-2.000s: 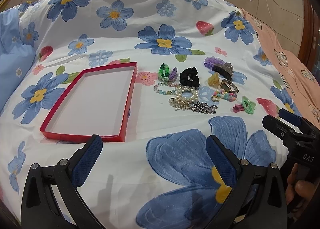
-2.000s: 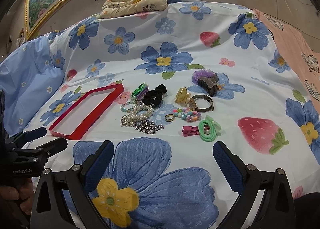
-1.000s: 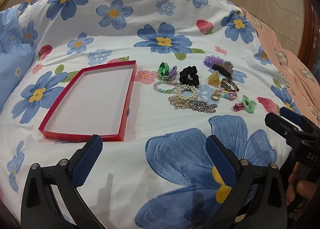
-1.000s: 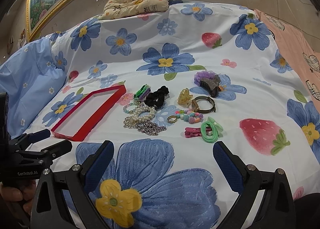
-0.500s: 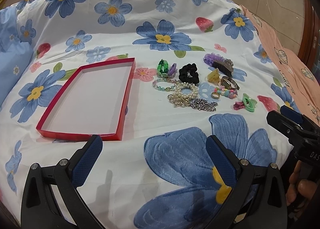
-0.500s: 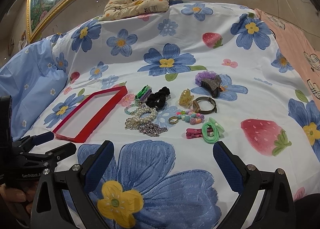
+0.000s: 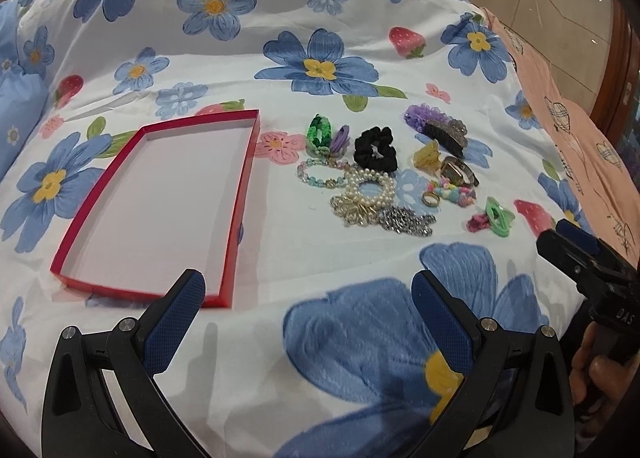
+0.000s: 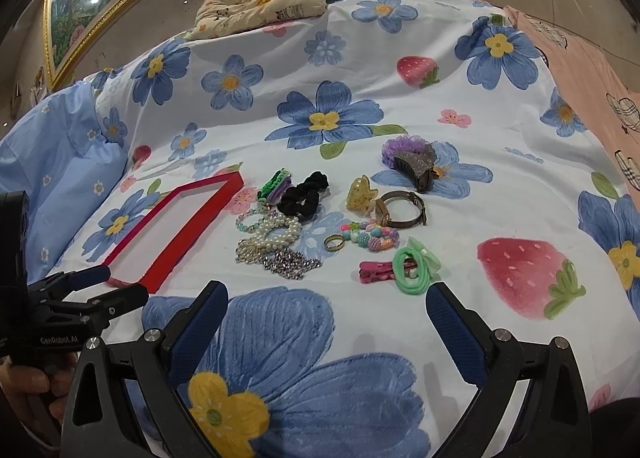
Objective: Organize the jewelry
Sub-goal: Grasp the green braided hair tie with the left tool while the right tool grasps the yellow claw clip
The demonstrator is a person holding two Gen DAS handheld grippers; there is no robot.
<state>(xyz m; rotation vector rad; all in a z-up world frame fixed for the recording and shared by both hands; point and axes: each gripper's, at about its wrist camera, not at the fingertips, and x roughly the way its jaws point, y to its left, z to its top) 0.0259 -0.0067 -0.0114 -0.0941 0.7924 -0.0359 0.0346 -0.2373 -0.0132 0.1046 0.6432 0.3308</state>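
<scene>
A shallow red tray (image 7: 244,178) (image 8: 192,232) with a white floor lies bare on the flowered bedspread. To its right sits a cluster of jewelry and hair pieces: a black scrunchie (image 7: 375,148) (image 8: 304,194), a pearl bracelet (image 7: 370,188) (image 8: 276,232), a silver chain (image 7: 406,220) (image 8: 290,262), a gold ring (image 7: 431,199) (image 8: 334,243), a green hair tie (image 7: 497,212) (image 8: 414,267) and a watch (image 8: 400,210). My left gripper (image 7: 308,294) is open near the tray's front corner. My right gripper (image 8: 326,306) is open in front of the cluster. Neither touches anything.
A small patterned pillow (image 8: 262,0) lies at the bed's far end. A light blue pillow (image 8: 60,162) borders the left side and a pink blanket (image 7: 576,130) the right. A hand (image 7: 596,370) holds the other gripper's handle at the right edge.
Both grippers have drifted slightly forward and lower toward the bedspread. The jewelry and the tray lie where they were.
</scene>
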